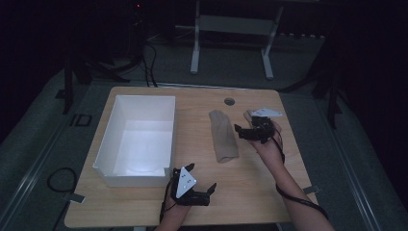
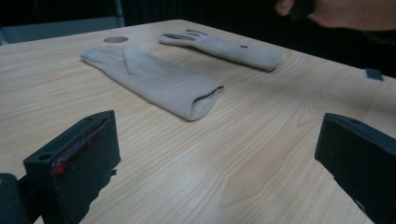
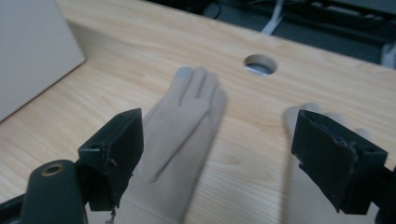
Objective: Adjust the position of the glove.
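The room is dark, and the wood table [image 1: 144, 202] holds a big white box [image 1: 137, 139] on the left with two tan gloves on the right. My right gripper [image 1: 246, 133] hangs with jaws spread wide between the near glove [image 1: 223, 137] and the far glove [image 2: 224, 46] — I might pinch both, or only bunch the soft cloth. My left gripper [image 1: 202, 180] rests spread wide, holding nothing, at the near edge.

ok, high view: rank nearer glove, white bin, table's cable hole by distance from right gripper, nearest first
1. Nearer glove, flat on the table just left of the right gripper.
2. Cable hole, beyond it near the far edge.
3. White bin, across the table on the left.
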`<state>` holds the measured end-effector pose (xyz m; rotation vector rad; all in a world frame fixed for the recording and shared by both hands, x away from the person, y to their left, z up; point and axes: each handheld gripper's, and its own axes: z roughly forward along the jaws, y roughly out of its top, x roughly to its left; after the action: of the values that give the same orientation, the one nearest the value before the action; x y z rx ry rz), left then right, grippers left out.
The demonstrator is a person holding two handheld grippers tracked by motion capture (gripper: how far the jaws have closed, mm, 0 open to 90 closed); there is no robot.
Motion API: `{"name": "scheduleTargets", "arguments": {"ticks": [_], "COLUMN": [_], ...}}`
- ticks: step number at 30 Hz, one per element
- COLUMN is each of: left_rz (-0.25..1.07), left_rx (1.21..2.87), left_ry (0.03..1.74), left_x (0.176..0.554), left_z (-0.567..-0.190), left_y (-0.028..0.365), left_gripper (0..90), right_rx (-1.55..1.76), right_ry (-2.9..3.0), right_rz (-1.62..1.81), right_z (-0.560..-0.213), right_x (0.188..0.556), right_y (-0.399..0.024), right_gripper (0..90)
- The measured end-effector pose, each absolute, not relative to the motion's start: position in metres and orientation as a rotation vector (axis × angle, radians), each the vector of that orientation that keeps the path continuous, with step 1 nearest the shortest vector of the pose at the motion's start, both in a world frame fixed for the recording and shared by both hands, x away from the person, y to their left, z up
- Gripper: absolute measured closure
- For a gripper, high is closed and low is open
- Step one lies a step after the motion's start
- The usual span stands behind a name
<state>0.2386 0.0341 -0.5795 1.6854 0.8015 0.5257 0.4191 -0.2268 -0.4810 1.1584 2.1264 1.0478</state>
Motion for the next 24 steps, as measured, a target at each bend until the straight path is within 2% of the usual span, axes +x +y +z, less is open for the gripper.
{"name": "scheduleTargets", "arguments": {"ticks": [19, 24], "left_rz": [0.505, 0.502], "left_rx": [1.681, 1.684], "left_ry": [0.789, 0.787], "left_x": [0.239, 0.239], "left_z": [-0.580, -0.580], "left_y": [0.035, 0.034], "left_gripper": [0.3, 0.3], "right_rx": [1.235, 1.286], "right_ry": [2.246, 2.260], "right_rz": [0.936, 0.870], "right_z": [-0.539, -0.555], "right_x": [0.465, 0.474], "right_y": [-0.176, -0.172], "right_gripper": [27.2, 35.2]}}
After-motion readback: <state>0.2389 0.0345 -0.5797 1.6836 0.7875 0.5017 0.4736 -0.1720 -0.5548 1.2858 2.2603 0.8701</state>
